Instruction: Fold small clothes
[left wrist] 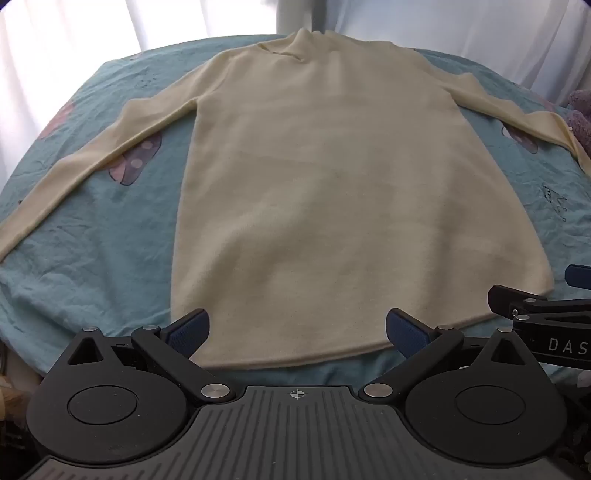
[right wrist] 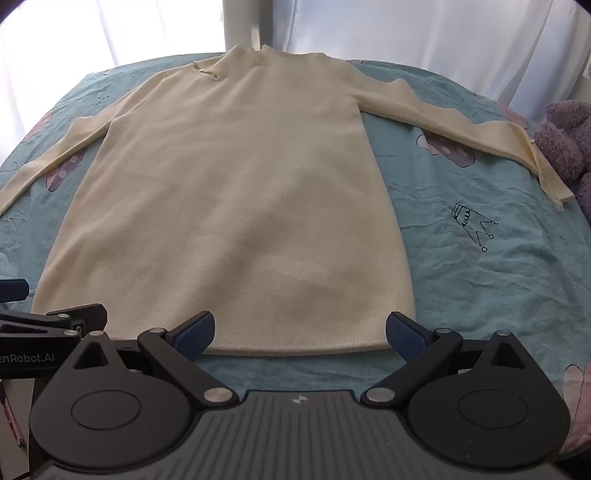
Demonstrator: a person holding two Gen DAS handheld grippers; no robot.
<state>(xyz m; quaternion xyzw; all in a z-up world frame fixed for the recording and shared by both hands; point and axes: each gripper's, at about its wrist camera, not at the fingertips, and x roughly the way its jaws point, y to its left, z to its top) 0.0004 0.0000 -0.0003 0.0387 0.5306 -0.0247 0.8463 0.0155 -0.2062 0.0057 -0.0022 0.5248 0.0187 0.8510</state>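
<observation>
A cream long-sleeved knit dress (left wrist: 325, 184) (right wrist: 236, 192) lies flat on a teal bedsheet (left wrist: 96, 251) (right wrist: 480, 266), collar at the far end, sleeves spread to both sides, hem nearest me. My left gripper (left wrist: 297, 330) hovers open above the hem's left half, blue pads wide apart, nothing between them. My right gripper (right wrist: 300, 332) hovers open above the hem's right half, its jaws also holding nothing. Each gripper shows at the edge of the other's view: the right gripper (left wrist: 576, 280) and the left gripper (right wrist: 14, 291).
The sheet carries mushroom prints (left wrist: 136, 162) and a crown drawing (right wrist: 472, 225). A purple plush toy (right wrist: 565, 144) sits at the bed's right edge by the right sleeve cuff. White curtains (right wrist: 443, 33) hang behind the bed.
</observation>
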